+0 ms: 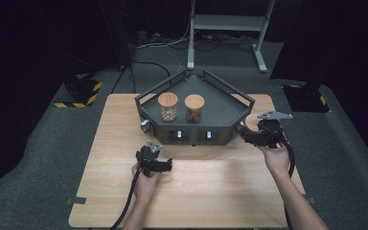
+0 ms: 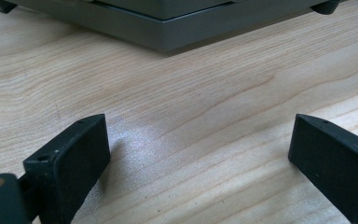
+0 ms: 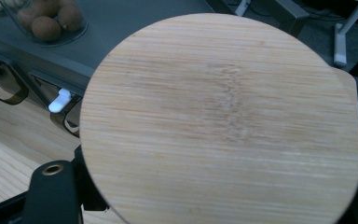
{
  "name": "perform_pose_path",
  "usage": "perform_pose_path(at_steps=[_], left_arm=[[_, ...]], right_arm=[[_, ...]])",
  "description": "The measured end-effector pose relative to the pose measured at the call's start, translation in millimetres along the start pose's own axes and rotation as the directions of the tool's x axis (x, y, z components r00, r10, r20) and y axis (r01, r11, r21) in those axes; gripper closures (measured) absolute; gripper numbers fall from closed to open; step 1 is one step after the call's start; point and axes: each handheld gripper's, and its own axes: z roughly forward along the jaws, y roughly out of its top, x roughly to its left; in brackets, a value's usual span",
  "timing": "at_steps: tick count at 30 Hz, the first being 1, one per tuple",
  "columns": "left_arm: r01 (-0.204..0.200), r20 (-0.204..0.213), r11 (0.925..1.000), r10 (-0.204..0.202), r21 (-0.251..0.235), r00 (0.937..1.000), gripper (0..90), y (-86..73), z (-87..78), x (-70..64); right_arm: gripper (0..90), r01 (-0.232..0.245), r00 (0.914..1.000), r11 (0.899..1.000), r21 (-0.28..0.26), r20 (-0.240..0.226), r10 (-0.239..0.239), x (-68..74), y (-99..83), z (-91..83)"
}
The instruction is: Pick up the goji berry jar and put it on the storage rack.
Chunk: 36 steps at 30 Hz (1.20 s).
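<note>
A round bamboo lid (image 3: 221,121) stands close in front of the right gripper view's camera, its flat face turned to it. My right gripper (image 1: 245,130) is shut on the lid by the right front corner of the dark grey tray stand (image 1: 220,112); the lid hides the jaw tips. On the stand are two lidded glass jars, one with pale nuts (image 1: 168,107) and one with dark brown nuts (image 1: 194,108). My left gripper (image 1: 165,166) hovers low over the wooden table (image 1: 211,191), open, with bare wood between its jaws (image 2: 200,130).
The stand's front face carries white tabs (image 1: 178,135) and a knob (image 1: 145,125) at its left corner. The stand's base edge (image 2: 168,35) lies just beyond my left gripper. Grey carpet surrounds the table, and a metal frame (image 1: 227,21) stands behind it.
</note>
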Motion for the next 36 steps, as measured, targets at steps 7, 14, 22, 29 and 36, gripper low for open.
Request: perform_pose_path(at_steps=[7, 14, 22, 29, 36], left_arm=[[0.000, 0.000, 1.0000, 0.000, 0.000, 1.0000, 5.4, 0.0, 0.0, 0.0], [0.000, 0.000, 1.0000, 0.000, 0.000, 1.0000, 5.3, 0.0, 0.0, 0.0], [0.000, 0.000, 1.0000, 0.000, 0.000, 1.0000, 5.4, 0.0, 0.0, 0.0], [0.000, 0.000, 1.0000, 0.000, 0.000, 1.0000, 5.4, 0.0, 0.0, 0.0], [0.000, 0.000, 1.0000, 0.000, 0.000, 1.0000, 5.3, 0.0, 0.0, 0.0]], right_arm=[[25.5, 0.010, 1.0000, 1.000, 0.000, 0.001, -0.010, -0.2, 6.4, -2.9], [25.6, 0.016, 0.9999, 1.000, -0.003, 0.003, -0.016, 0.2, 10.5, -5.6], [25.6, 0.023, 0.9997, 1.000, -0.005, -0.009, -0.023, 1.9, 17.7, -6.7], [25.5, 0.037, 0.9992, 0.999, -0.008, -0.017, -0.037, 5.9, 24.7, -6.8], [25.6, 0.040, 0.9988, 0.999, -0.012, -0.029, -0.040, 10.0, 33.2, -7.8]])
